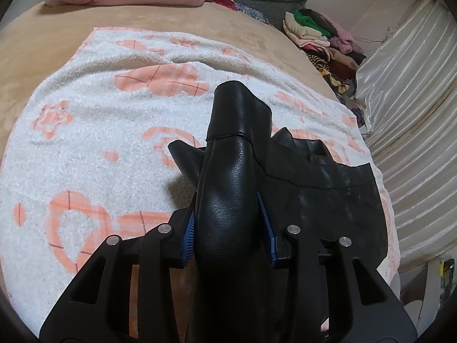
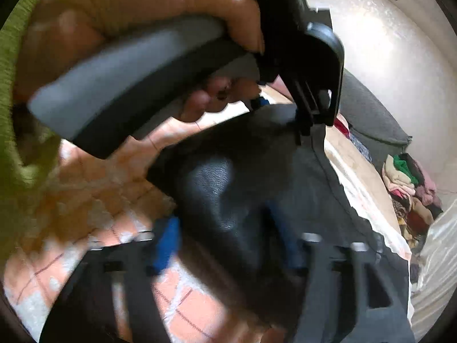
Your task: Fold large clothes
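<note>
Black leather-look garment (image 1: 228, 188) on the bed, one piece, lying over a white towel with orange hearts (image 1: 85, 143). The left gripper (image 1: 228, 237) has its blue-padded fingers (image 1: 188, 237) clamped on a rolled-up fold of it, lifting that part clear, probably to carry it over. The right gripper (image 2: 228, 245) comes in blurred beside the person's left hand (image 2: 137, 14); leather sits between its fingers, but I cannot tell if they pinch. Two grippers, one garment, one towel.
</note>
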`<action>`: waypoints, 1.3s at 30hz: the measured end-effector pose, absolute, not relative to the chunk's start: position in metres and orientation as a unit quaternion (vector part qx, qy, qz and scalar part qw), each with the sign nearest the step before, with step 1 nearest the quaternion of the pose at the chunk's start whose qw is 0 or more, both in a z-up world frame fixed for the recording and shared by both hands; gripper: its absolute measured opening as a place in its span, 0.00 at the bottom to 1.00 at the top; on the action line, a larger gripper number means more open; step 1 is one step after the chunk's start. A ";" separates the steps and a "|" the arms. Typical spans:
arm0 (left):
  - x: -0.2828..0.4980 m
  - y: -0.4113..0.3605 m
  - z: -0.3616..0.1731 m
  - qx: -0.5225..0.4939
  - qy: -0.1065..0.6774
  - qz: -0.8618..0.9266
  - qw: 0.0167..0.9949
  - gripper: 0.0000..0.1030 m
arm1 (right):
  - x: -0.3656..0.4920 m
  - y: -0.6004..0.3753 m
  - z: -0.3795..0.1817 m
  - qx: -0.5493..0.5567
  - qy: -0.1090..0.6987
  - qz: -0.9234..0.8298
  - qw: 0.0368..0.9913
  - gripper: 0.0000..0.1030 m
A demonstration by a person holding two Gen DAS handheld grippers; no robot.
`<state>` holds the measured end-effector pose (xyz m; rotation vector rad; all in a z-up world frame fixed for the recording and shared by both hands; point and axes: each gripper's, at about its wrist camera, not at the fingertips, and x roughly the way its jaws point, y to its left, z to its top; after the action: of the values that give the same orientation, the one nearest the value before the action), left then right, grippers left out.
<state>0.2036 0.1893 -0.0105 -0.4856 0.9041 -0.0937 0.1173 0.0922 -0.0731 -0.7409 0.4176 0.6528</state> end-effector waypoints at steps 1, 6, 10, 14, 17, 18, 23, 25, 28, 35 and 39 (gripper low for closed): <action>0.203 0.188 -0.009 -0.232 0.430 -0.045 0.872 0.26 | 0.116 0.089 -0.069 -0.347 0.194 0.311 0.863 0.32; 0.194 0.181 0.008 -0.246 0.406 -0.052 0.878 0.24 | 0.105 0.064 -0.035 -0.301 0.170 0.304 0.888 0.21; 0.192 0.164 0.035 -0.236 0.393 -0.056 0.887 0.24 | 0.106 0.036 -0.006 -0.275 0.153 0.295 0.902 0.20; 0.201 0.132 0.067 -0.217 0.381 -0.063 0.897 0.24 | 0.109 0.003 0.018 -0.237 0.143 0.277 0.920 0.18; 0.208 0.104 0.086 -0.199 0.374 -0.071 0.903 0.24 | 0.113 -0.028 0.035 -0.204 0.139 0.261 0.933 0.17; 0.210 0.094 0.092 -0.192 0.373 -0.074 0.905 0.24 | 0.114 -0.038 0.038 -0.198 0.136 0.255 0.937 0.16; 0.225 0.044 0.108 -0.168 0.366 -0.088 0.911 0.26 | 0.114 -0.082 0.050 -0.166 0.133 0.230 0.950 0.14; 0.231 0.027 0.110 -0.161 0.368 -0.095 0.911 0.27 | 0.113 -0.094 0.051 -0.160 0.131 0.221 0.953 0.14; 0.242 0.002 0.110 -0.146 0.374 -0.104 0.910 0.28 | 0.114 -0.116 0.050 -0.139 0.135 0.209 0.958 0.13; 0.260 -0.047 0.104 -0.114 0.384 -0.113 0.909 0.33 | 0.123 -0.153 0.042 -0.094 0.157 0.196 0.963 0.13; 0.266 -0.066 0.101 -0.106 0.389 -0.117 0.908 0.36 | 0.128 -0.166 0.036 -0.076 0.170 0.193 0.963 0.13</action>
<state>0.2664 -0.0665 0.1011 -0.2183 0.8025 -0.2425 0.1281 -0.1660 0.0364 -0.1547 0.3432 0.3915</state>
